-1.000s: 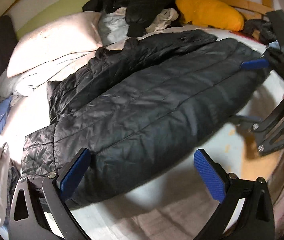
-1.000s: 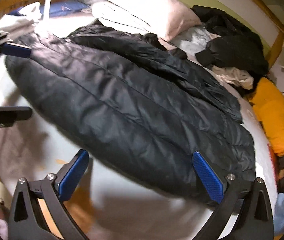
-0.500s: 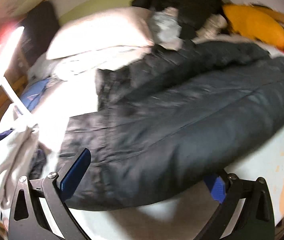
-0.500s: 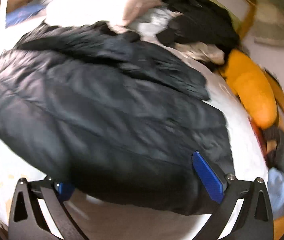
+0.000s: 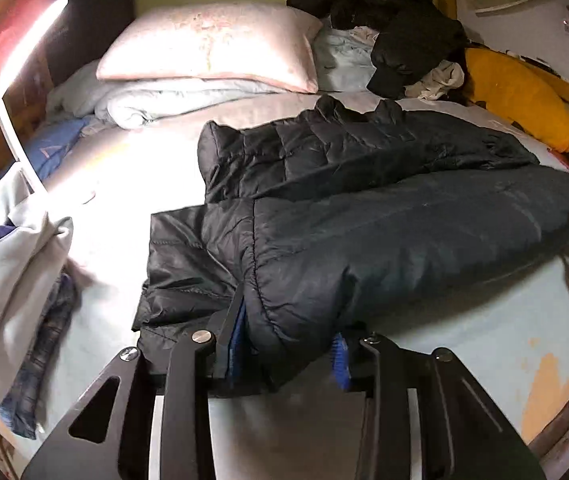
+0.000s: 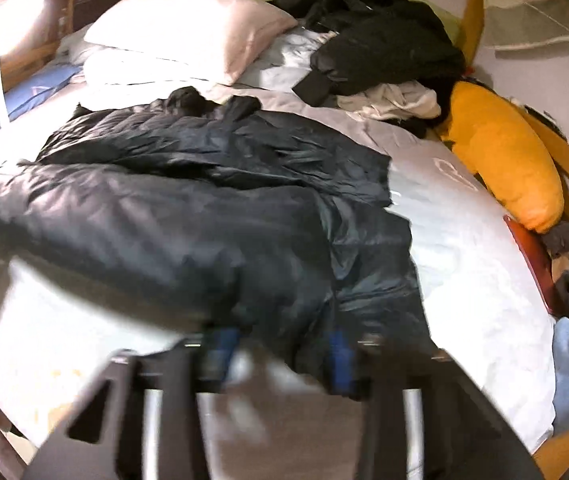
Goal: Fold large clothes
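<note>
Jacket edge (both hand-held grippers clamped)

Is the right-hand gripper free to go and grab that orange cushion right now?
Probably not yet. The right gripper looks closed on the near edge of the black puffer jacket, so it would have to let go first. The orange cushion lies far off at the bed's right edge, otherwise unobstructed.

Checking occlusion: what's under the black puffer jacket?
White bedsheet shows around the black puffer jacket. Both jaws pinch its near edge. Anything beneath it is hidden.
</note>
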Tool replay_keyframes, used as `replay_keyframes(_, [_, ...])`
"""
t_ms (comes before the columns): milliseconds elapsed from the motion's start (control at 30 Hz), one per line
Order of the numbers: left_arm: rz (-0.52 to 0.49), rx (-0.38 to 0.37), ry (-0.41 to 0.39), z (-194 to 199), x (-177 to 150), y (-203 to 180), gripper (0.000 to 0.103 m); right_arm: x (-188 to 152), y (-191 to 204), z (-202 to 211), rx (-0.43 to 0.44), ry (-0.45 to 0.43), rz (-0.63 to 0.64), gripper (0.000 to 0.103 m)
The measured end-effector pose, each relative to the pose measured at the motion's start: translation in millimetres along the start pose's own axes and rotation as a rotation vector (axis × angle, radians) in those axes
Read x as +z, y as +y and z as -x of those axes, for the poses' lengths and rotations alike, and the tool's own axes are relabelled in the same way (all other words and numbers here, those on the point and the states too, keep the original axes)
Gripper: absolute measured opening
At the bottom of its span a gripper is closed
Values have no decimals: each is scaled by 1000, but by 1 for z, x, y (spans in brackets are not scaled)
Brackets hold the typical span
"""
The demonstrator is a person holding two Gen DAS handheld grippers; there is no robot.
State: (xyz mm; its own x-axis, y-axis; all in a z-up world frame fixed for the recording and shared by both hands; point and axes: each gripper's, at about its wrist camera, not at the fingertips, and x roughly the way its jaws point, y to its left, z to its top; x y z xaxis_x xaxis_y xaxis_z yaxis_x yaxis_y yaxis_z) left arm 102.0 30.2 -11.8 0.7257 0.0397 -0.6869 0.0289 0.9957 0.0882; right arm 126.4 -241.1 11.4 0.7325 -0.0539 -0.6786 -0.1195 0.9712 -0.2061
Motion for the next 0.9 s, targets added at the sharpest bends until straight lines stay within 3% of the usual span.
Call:
replay_keyframes(100, [-40, 41, -4, 14, -3, -9, 27, -6, 11, 12, -32, -47, 0, 14])
replay_keyframes(267, [-16, -47, 22, 47, -10, 1, 26, -22, 3, 41, 52, -19, -66, 13])
replay_keyframes(467, [-114, -122, 166, 66, -28, -4, 28, -48, 7, 70, 107, 90, 6, 16])
replay_keyframes(567, [-124, -126, 170, 70, -27, -2, 29, -53, 6, 73, 116, 105, 22, 17])
replay_keyframes(733, [-68, -124, 102, 74, 14, 7, 29, -21, -1, 77, 84, 25, 13, 17])
replay_keyframes(900, [-23, -87, 50, 49, 82, 15, 30, 47, -10, 55, 3, -54, -46, 18])
